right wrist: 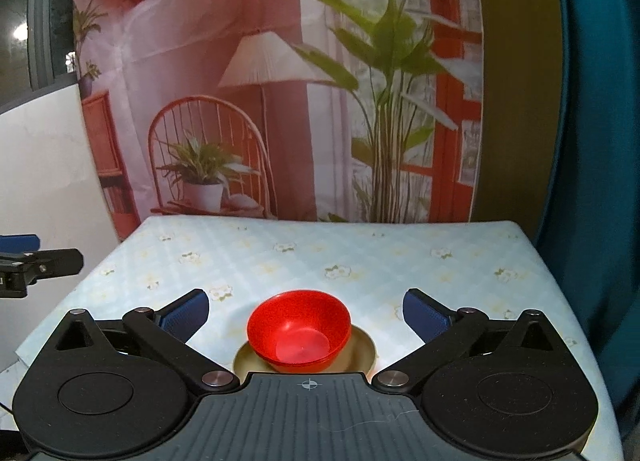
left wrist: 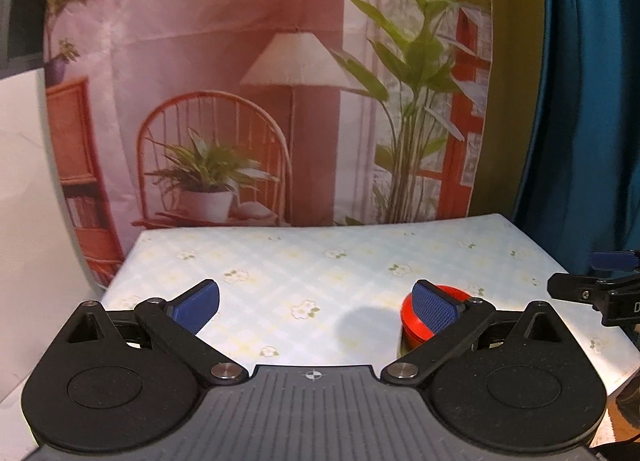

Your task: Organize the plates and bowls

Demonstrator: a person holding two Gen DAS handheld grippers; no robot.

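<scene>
Red bowl (right wrist: 299, 331) on plate (right wrist: 362, 353) | btwn open R claw (right wrist: 306, 311) fingers

From my feed both wrist views are evenly and fairly brightly lit, with a soft dark shadow (left wrist: 360, 325) lying on the tablecloth (left wrist: 320, 261) between the left gripper's (left wrist: 318, 307) fingers, nearer the right-hand one. The fisheye bends the backdrop (right wrist: 280, 81) and the table edges strongly toward the frame borders, and I see the backdrop slightly soft, its leaves smeared. Beyond the right gripper's (right wrist: 306, 315) left finger, a small bright glare spot (right wrist: 20, 31) sits at the far upper left.
</scene>
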